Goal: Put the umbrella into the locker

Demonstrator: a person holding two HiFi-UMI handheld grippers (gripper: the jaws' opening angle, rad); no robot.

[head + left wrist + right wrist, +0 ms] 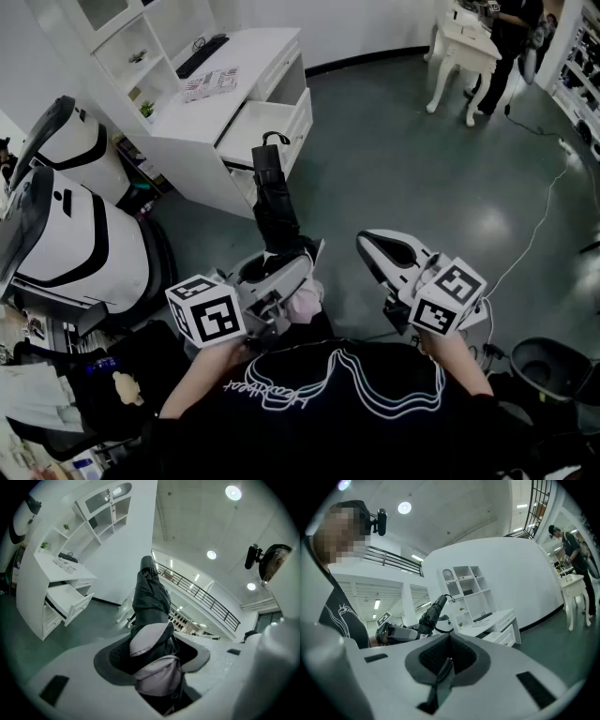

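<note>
Umbrella (273, 202): we count one, folded, black with a pale band, clamped between the left fingers and jutting well past their tips.
Left gripper (153, 654): one of our two, its jaws pressed on the umbrella's sides.
Right gripper (449, 657): jaws together, nothing between them, just beside the left.
Desk (246, 58): one, white, beyond the umbrella's far end, ahead of the left fingertips.
Drawer (251, 129): one pulled out.
Bystander (514, 26): one, well beyond the right fingertips.

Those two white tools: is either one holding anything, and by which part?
The left tool grips the folded black umbrella by its bunched fabric, with the handle pointing away. The right tool is shut and holds nothing.
</note>
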